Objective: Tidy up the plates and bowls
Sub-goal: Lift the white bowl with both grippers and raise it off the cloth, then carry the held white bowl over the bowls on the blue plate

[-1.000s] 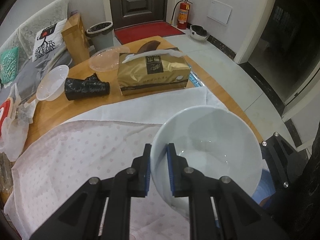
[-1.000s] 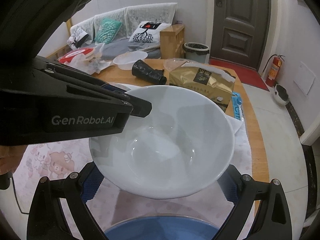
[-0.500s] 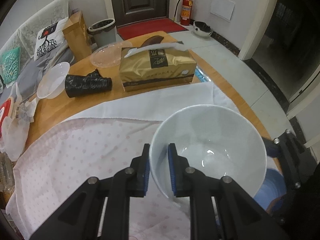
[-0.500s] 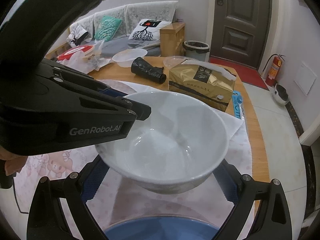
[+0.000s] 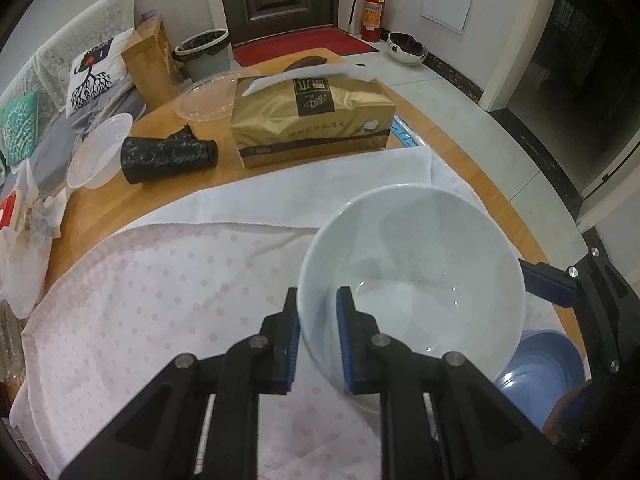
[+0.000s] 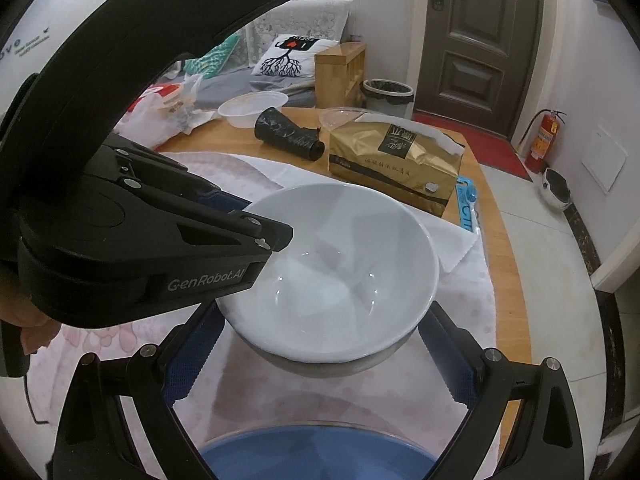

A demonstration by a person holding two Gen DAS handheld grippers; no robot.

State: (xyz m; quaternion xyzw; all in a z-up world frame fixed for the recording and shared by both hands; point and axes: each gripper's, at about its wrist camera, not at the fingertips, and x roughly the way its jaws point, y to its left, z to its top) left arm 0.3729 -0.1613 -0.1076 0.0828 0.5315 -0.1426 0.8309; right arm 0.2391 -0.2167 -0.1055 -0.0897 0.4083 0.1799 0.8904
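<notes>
White glazed ceramic fills the middle of both views: the bowl [image 5: 412, 280] is held up above the pink dotted cloth [image 5: 160, 304], its mouth tipped slightly toward the left wrist camera. The left tool [image 5: 318, 336] reaches in low and level from the bowl's near side, its two blue-padded fingers closed tight on the rim — one pad outside the wall, one inside. The right tool [image 6: 320, 344] stands wide open, its fingers flanking the bowl's underside on either side with gaps showing; whether either pad touches cannot be told. Just below, at the near edge of the right wrist view, lies a blue plate [image 6: 320, 454], close under the bowl. Ahead of the bowl the cloth gives way to a white cloth [image 5: 304, 196], then bare wooden desk [image 5: 108, 208], where a gold tissue pack [image 5: 312, 120], a black roll [image 5: 168, 156] and a clear plastic bowl [image 5: 100, 152] stand well apart from it. The desk's rounded edge runs close on the bowl's right — floor tiles beyond.
</notes>
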